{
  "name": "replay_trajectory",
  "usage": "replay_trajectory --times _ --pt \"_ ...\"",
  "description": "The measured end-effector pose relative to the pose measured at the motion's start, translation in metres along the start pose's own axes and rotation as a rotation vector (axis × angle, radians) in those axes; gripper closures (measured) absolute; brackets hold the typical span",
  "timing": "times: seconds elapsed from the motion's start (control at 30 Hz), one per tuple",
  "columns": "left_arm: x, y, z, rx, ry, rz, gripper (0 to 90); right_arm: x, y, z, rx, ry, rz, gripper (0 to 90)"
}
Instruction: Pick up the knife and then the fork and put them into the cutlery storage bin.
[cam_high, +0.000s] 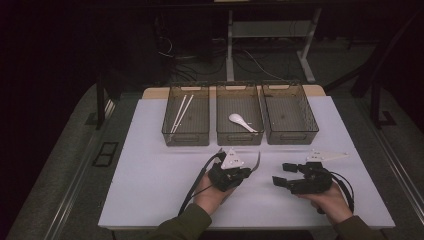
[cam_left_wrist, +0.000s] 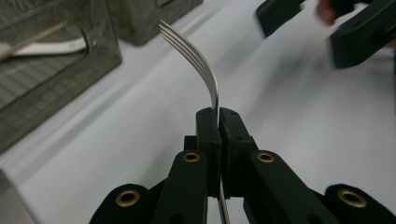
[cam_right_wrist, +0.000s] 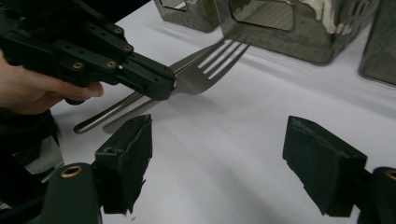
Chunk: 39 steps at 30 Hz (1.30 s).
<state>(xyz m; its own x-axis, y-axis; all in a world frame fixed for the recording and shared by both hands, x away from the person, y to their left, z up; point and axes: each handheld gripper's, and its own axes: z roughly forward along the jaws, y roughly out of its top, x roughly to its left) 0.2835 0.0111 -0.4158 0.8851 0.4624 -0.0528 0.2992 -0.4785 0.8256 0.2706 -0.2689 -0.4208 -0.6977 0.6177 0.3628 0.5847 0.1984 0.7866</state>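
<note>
High view: the left gripper (cam_high: 243, 172) holds a fork (cam_high: 257, 161) above the tabletop (cam_high: 150, 170), near the empty right bin (cam_high: 290, 131), its likely destination; right gripper (cam_high: 285, 175) waits apart, empty. Left gripper view: fingers (cam_left_wrist: 208, 135) clamped on the fork's neck; slim, shiny, tines curving upward. Right gripper view: fingers (cam_right_wrist: 126, 154) wide, the fork (cam_right_wrist: 205, 70) beyond them; next, carry it over.

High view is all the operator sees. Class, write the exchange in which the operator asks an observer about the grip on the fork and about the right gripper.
Operator: Is the fork properly clamped?
Observer: In the left gripper view, the left gripper is shut on its neck, just below the tines.
Operator: Is the right gripper holding anything?
Observer: In the right gripper view, its jaws stand open with only bare table between them.
</note>
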Motion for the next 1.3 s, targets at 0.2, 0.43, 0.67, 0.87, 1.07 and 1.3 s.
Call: replay_trajectory --times 0.2,0.43,0.67,0.87,1.07,1.3 --pt "-0.006 0.008 -0.005 -0.069 -0.002 0.005 87.4 -0.005 0.009 0.004 -0.046 0.075 0.053 30.5" --pt "-0.011 0.013 -0.005 -0.113 0.014 0.03 87.4 0.0 0.028 0.015 -0.101 0.171 0.086 37.6" --pt "-0.013 0.016 -0.007 -0.14 0.022 0.052 87.4 0.006 0.046 0.031 -0.14 0.217 0.119 51.1" --pt "-0.01 0.018 -0.011 -0.174 0.025 0.045 87.4 0.004 0.053 0.034 -0.191 0.246 0.152 65.7" --pt "-0.007 0.02 -0.013 -0.207 -0.005 0.051 87.2 0.005 0.057 0.033 -0.226 0.316 0.173 70.3" --pt "-0.005 0.023 -0.011 -0.244 -0.044 0.046 85.0 0.011 0.063 0.03 -0.248 0.366 0.151 83.6"
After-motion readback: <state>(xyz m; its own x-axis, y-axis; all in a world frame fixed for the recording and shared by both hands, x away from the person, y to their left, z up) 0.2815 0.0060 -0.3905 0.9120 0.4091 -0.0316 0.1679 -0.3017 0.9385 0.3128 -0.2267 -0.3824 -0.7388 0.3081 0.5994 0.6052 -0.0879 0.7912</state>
